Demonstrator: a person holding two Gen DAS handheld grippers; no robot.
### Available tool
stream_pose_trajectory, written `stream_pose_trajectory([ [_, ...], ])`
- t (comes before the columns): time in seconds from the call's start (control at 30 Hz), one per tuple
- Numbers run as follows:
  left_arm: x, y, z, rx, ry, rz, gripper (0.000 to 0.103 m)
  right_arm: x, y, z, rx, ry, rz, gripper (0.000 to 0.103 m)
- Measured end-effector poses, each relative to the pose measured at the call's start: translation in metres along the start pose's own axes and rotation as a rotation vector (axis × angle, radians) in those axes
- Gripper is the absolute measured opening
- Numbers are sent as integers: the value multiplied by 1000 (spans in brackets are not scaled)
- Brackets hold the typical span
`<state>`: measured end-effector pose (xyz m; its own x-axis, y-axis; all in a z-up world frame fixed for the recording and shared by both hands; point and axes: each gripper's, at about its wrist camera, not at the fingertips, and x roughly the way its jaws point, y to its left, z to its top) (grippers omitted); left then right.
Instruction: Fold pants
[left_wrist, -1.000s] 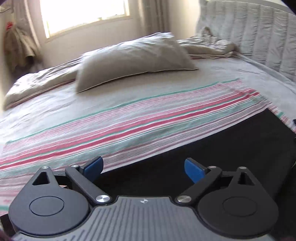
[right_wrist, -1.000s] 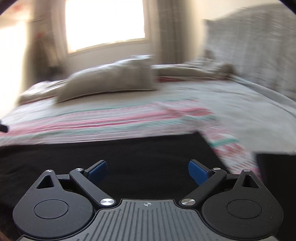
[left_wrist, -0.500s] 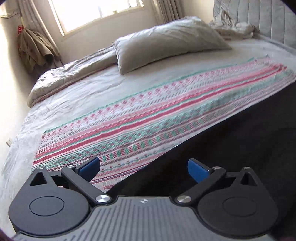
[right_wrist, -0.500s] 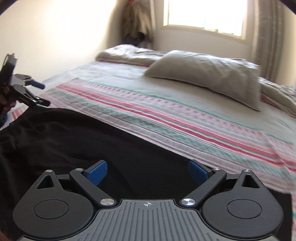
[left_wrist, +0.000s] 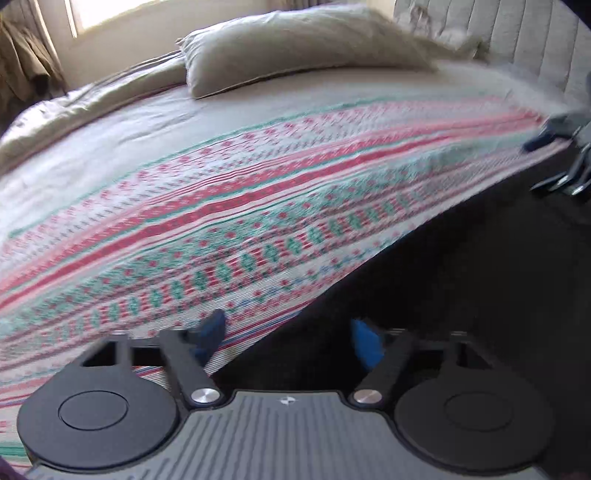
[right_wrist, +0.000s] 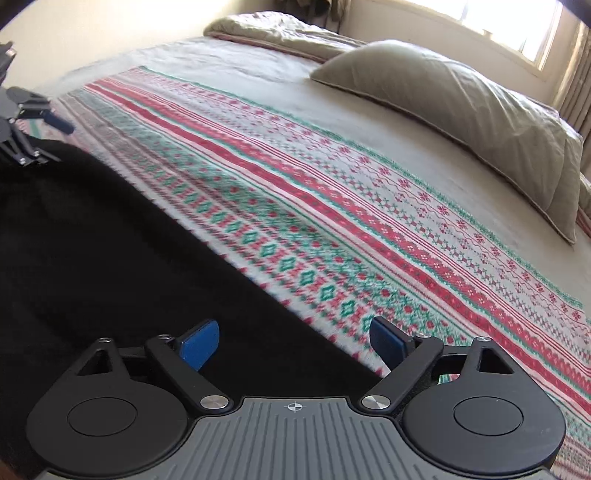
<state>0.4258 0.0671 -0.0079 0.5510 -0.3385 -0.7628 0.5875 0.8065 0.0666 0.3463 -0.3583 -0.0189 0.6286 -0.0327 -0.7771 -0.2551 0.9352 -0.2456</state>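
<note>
Pants (right_wrist: 110, 258) on bed, grippers (left_wrist: 288, 332) apparently open

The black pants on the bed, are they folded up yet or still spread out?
Cannot tell. The black pants lie flat over the striped blanket, but much of them is out of view and no fold shows.

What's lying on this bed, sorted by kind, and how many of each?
Black pants: 1
Patterned red-and-green blanket: 1
Pillow: 1
Rumpled beige bedding: 1
Total: 4
</note>
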Motion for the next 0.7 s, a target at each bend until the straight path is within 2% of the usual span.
stream_pose_trajectory([
  [0.1, -2, 0, -4, -39, -26, -57, 30, 9, -8, 0, 22, 7, 32, 76],
  [0.13, -3, -2, -6, -39, -32, -60, 27, 11, -11, 0, 44, 16, 68, 61],
  [0.17, -5, -3, -8, -43, -35, -62, 20, 10, -11, 1, 62, 16, 103, 43],
  [0.23, -10, -6, -12, -67, -42, -50, 13, 7, -9, 0, 69, 12, 153, 25],
  [0.33, -21, -18, -14, -73, -68, 2, 8, 1, 1, 0, 48, 8, 112, 10],
  [0.47, -55, -39, -14, -79, -117, 64, 7, -25, 14, 2, 40, -34, 33, 5],
  [0.7, -141, -70, -27, -153, -193, 103, 7, -119, 40, -2, 27, -135, -1, 3],
])
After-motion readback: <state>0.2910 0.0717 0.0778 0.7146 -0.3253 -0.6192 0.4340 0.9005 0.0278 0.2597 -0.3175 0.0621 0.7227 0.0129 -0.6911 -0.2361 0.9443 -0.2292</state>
